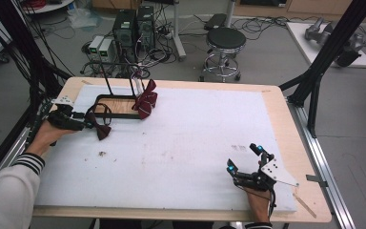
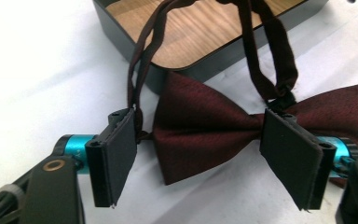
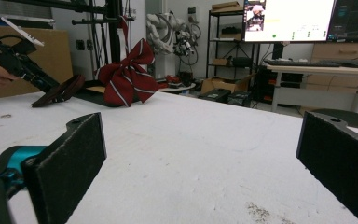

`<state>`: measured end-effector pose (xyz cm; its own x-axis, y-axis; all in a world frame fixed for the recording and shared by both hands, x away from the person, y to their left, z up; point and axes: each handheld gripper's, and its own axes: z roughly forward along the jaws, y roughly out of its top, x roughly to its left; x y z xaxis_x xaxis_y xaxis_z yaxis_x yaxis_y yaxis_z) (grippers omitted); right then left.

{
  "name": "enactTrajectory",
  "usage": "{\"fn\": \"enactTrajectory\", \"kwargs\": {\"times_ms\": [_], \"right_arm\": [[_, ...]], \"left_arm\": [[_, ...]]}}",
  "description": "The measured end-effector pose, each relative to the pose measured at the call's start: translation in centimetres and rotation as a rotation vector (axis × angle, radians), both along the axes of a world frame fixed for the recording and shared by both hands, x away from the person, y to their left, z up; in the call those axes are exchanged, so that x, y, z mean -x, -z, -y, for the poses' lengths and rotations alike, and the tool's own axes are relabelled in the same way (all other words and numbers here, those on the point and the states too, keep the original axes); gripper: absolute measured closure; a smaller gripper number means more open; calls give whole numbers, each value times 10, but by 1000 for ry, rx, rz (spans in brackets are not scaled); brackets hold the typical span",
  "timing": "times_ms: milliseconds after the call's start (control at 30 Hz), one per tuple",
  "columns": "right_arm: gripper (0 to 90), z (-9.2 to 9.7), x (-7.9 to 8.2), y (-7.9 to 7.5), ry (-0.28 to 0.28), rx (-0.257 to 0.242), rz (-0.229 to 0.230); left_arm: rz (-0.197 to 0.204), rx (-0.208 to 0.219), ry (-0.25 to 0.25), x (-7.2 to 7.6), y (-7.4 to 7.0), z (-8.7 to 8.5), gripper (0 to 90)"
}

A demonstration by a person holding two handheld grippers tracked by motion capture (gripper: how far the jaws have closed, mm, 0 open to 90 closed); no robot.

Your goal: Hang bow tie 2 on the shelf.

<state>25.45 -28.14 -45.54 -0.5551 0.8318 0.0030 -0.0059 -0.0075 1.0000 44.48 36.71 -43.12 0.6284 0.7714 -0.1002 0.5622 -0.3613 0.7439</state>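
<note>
Two claws rest on the worktop (image 1: 181, 143). At left of the frame, the left claw (image 2: 200, 154) gapes around a dark bow tie (image 2: 214, 128), pads not pressing. At lower right, the right claw (image 1: 244, 160) stands wide open, holding nothing.

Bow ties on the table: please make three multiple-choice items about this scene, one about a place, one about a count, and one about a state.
1. Where does the striped bow tie hang?
A. On the stand
B. On the stool
C. In the right gripper

2. How many bow ties are seen?
A. One
B. Two
C. Four

3. How are the jaws of the right gripper?
A. Shut on a strap
B. Shut on nothing
C. Open, nothing between

Answers:
1. A, it hangs from the stand's rods.
2. B, the striped one and the plain dark red bow tie at the left gripper.
3. C, the right gripper view shows white table cover between the pads.
</note>
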Motion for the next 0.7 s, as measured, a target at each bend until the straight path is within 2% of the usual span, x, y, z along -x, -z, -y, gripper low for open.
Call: {"fn": "enactTrajectory", "kwargs": {"times_ms": [133, 300, 700], "right_arm": [[5, 0, 0, 0, 0, 3, 1], [5, 0, 0, 0, -1, 3, 1], [5, 0, 0, 0, 1, 2, -2]], "left_arm": [[-2, 19, 2, 0, -1, 2, 233], [-24, 18, 10, -1, 2, 4, 208], [-29, 8, 3, -3, 6, 11, 141]]}}
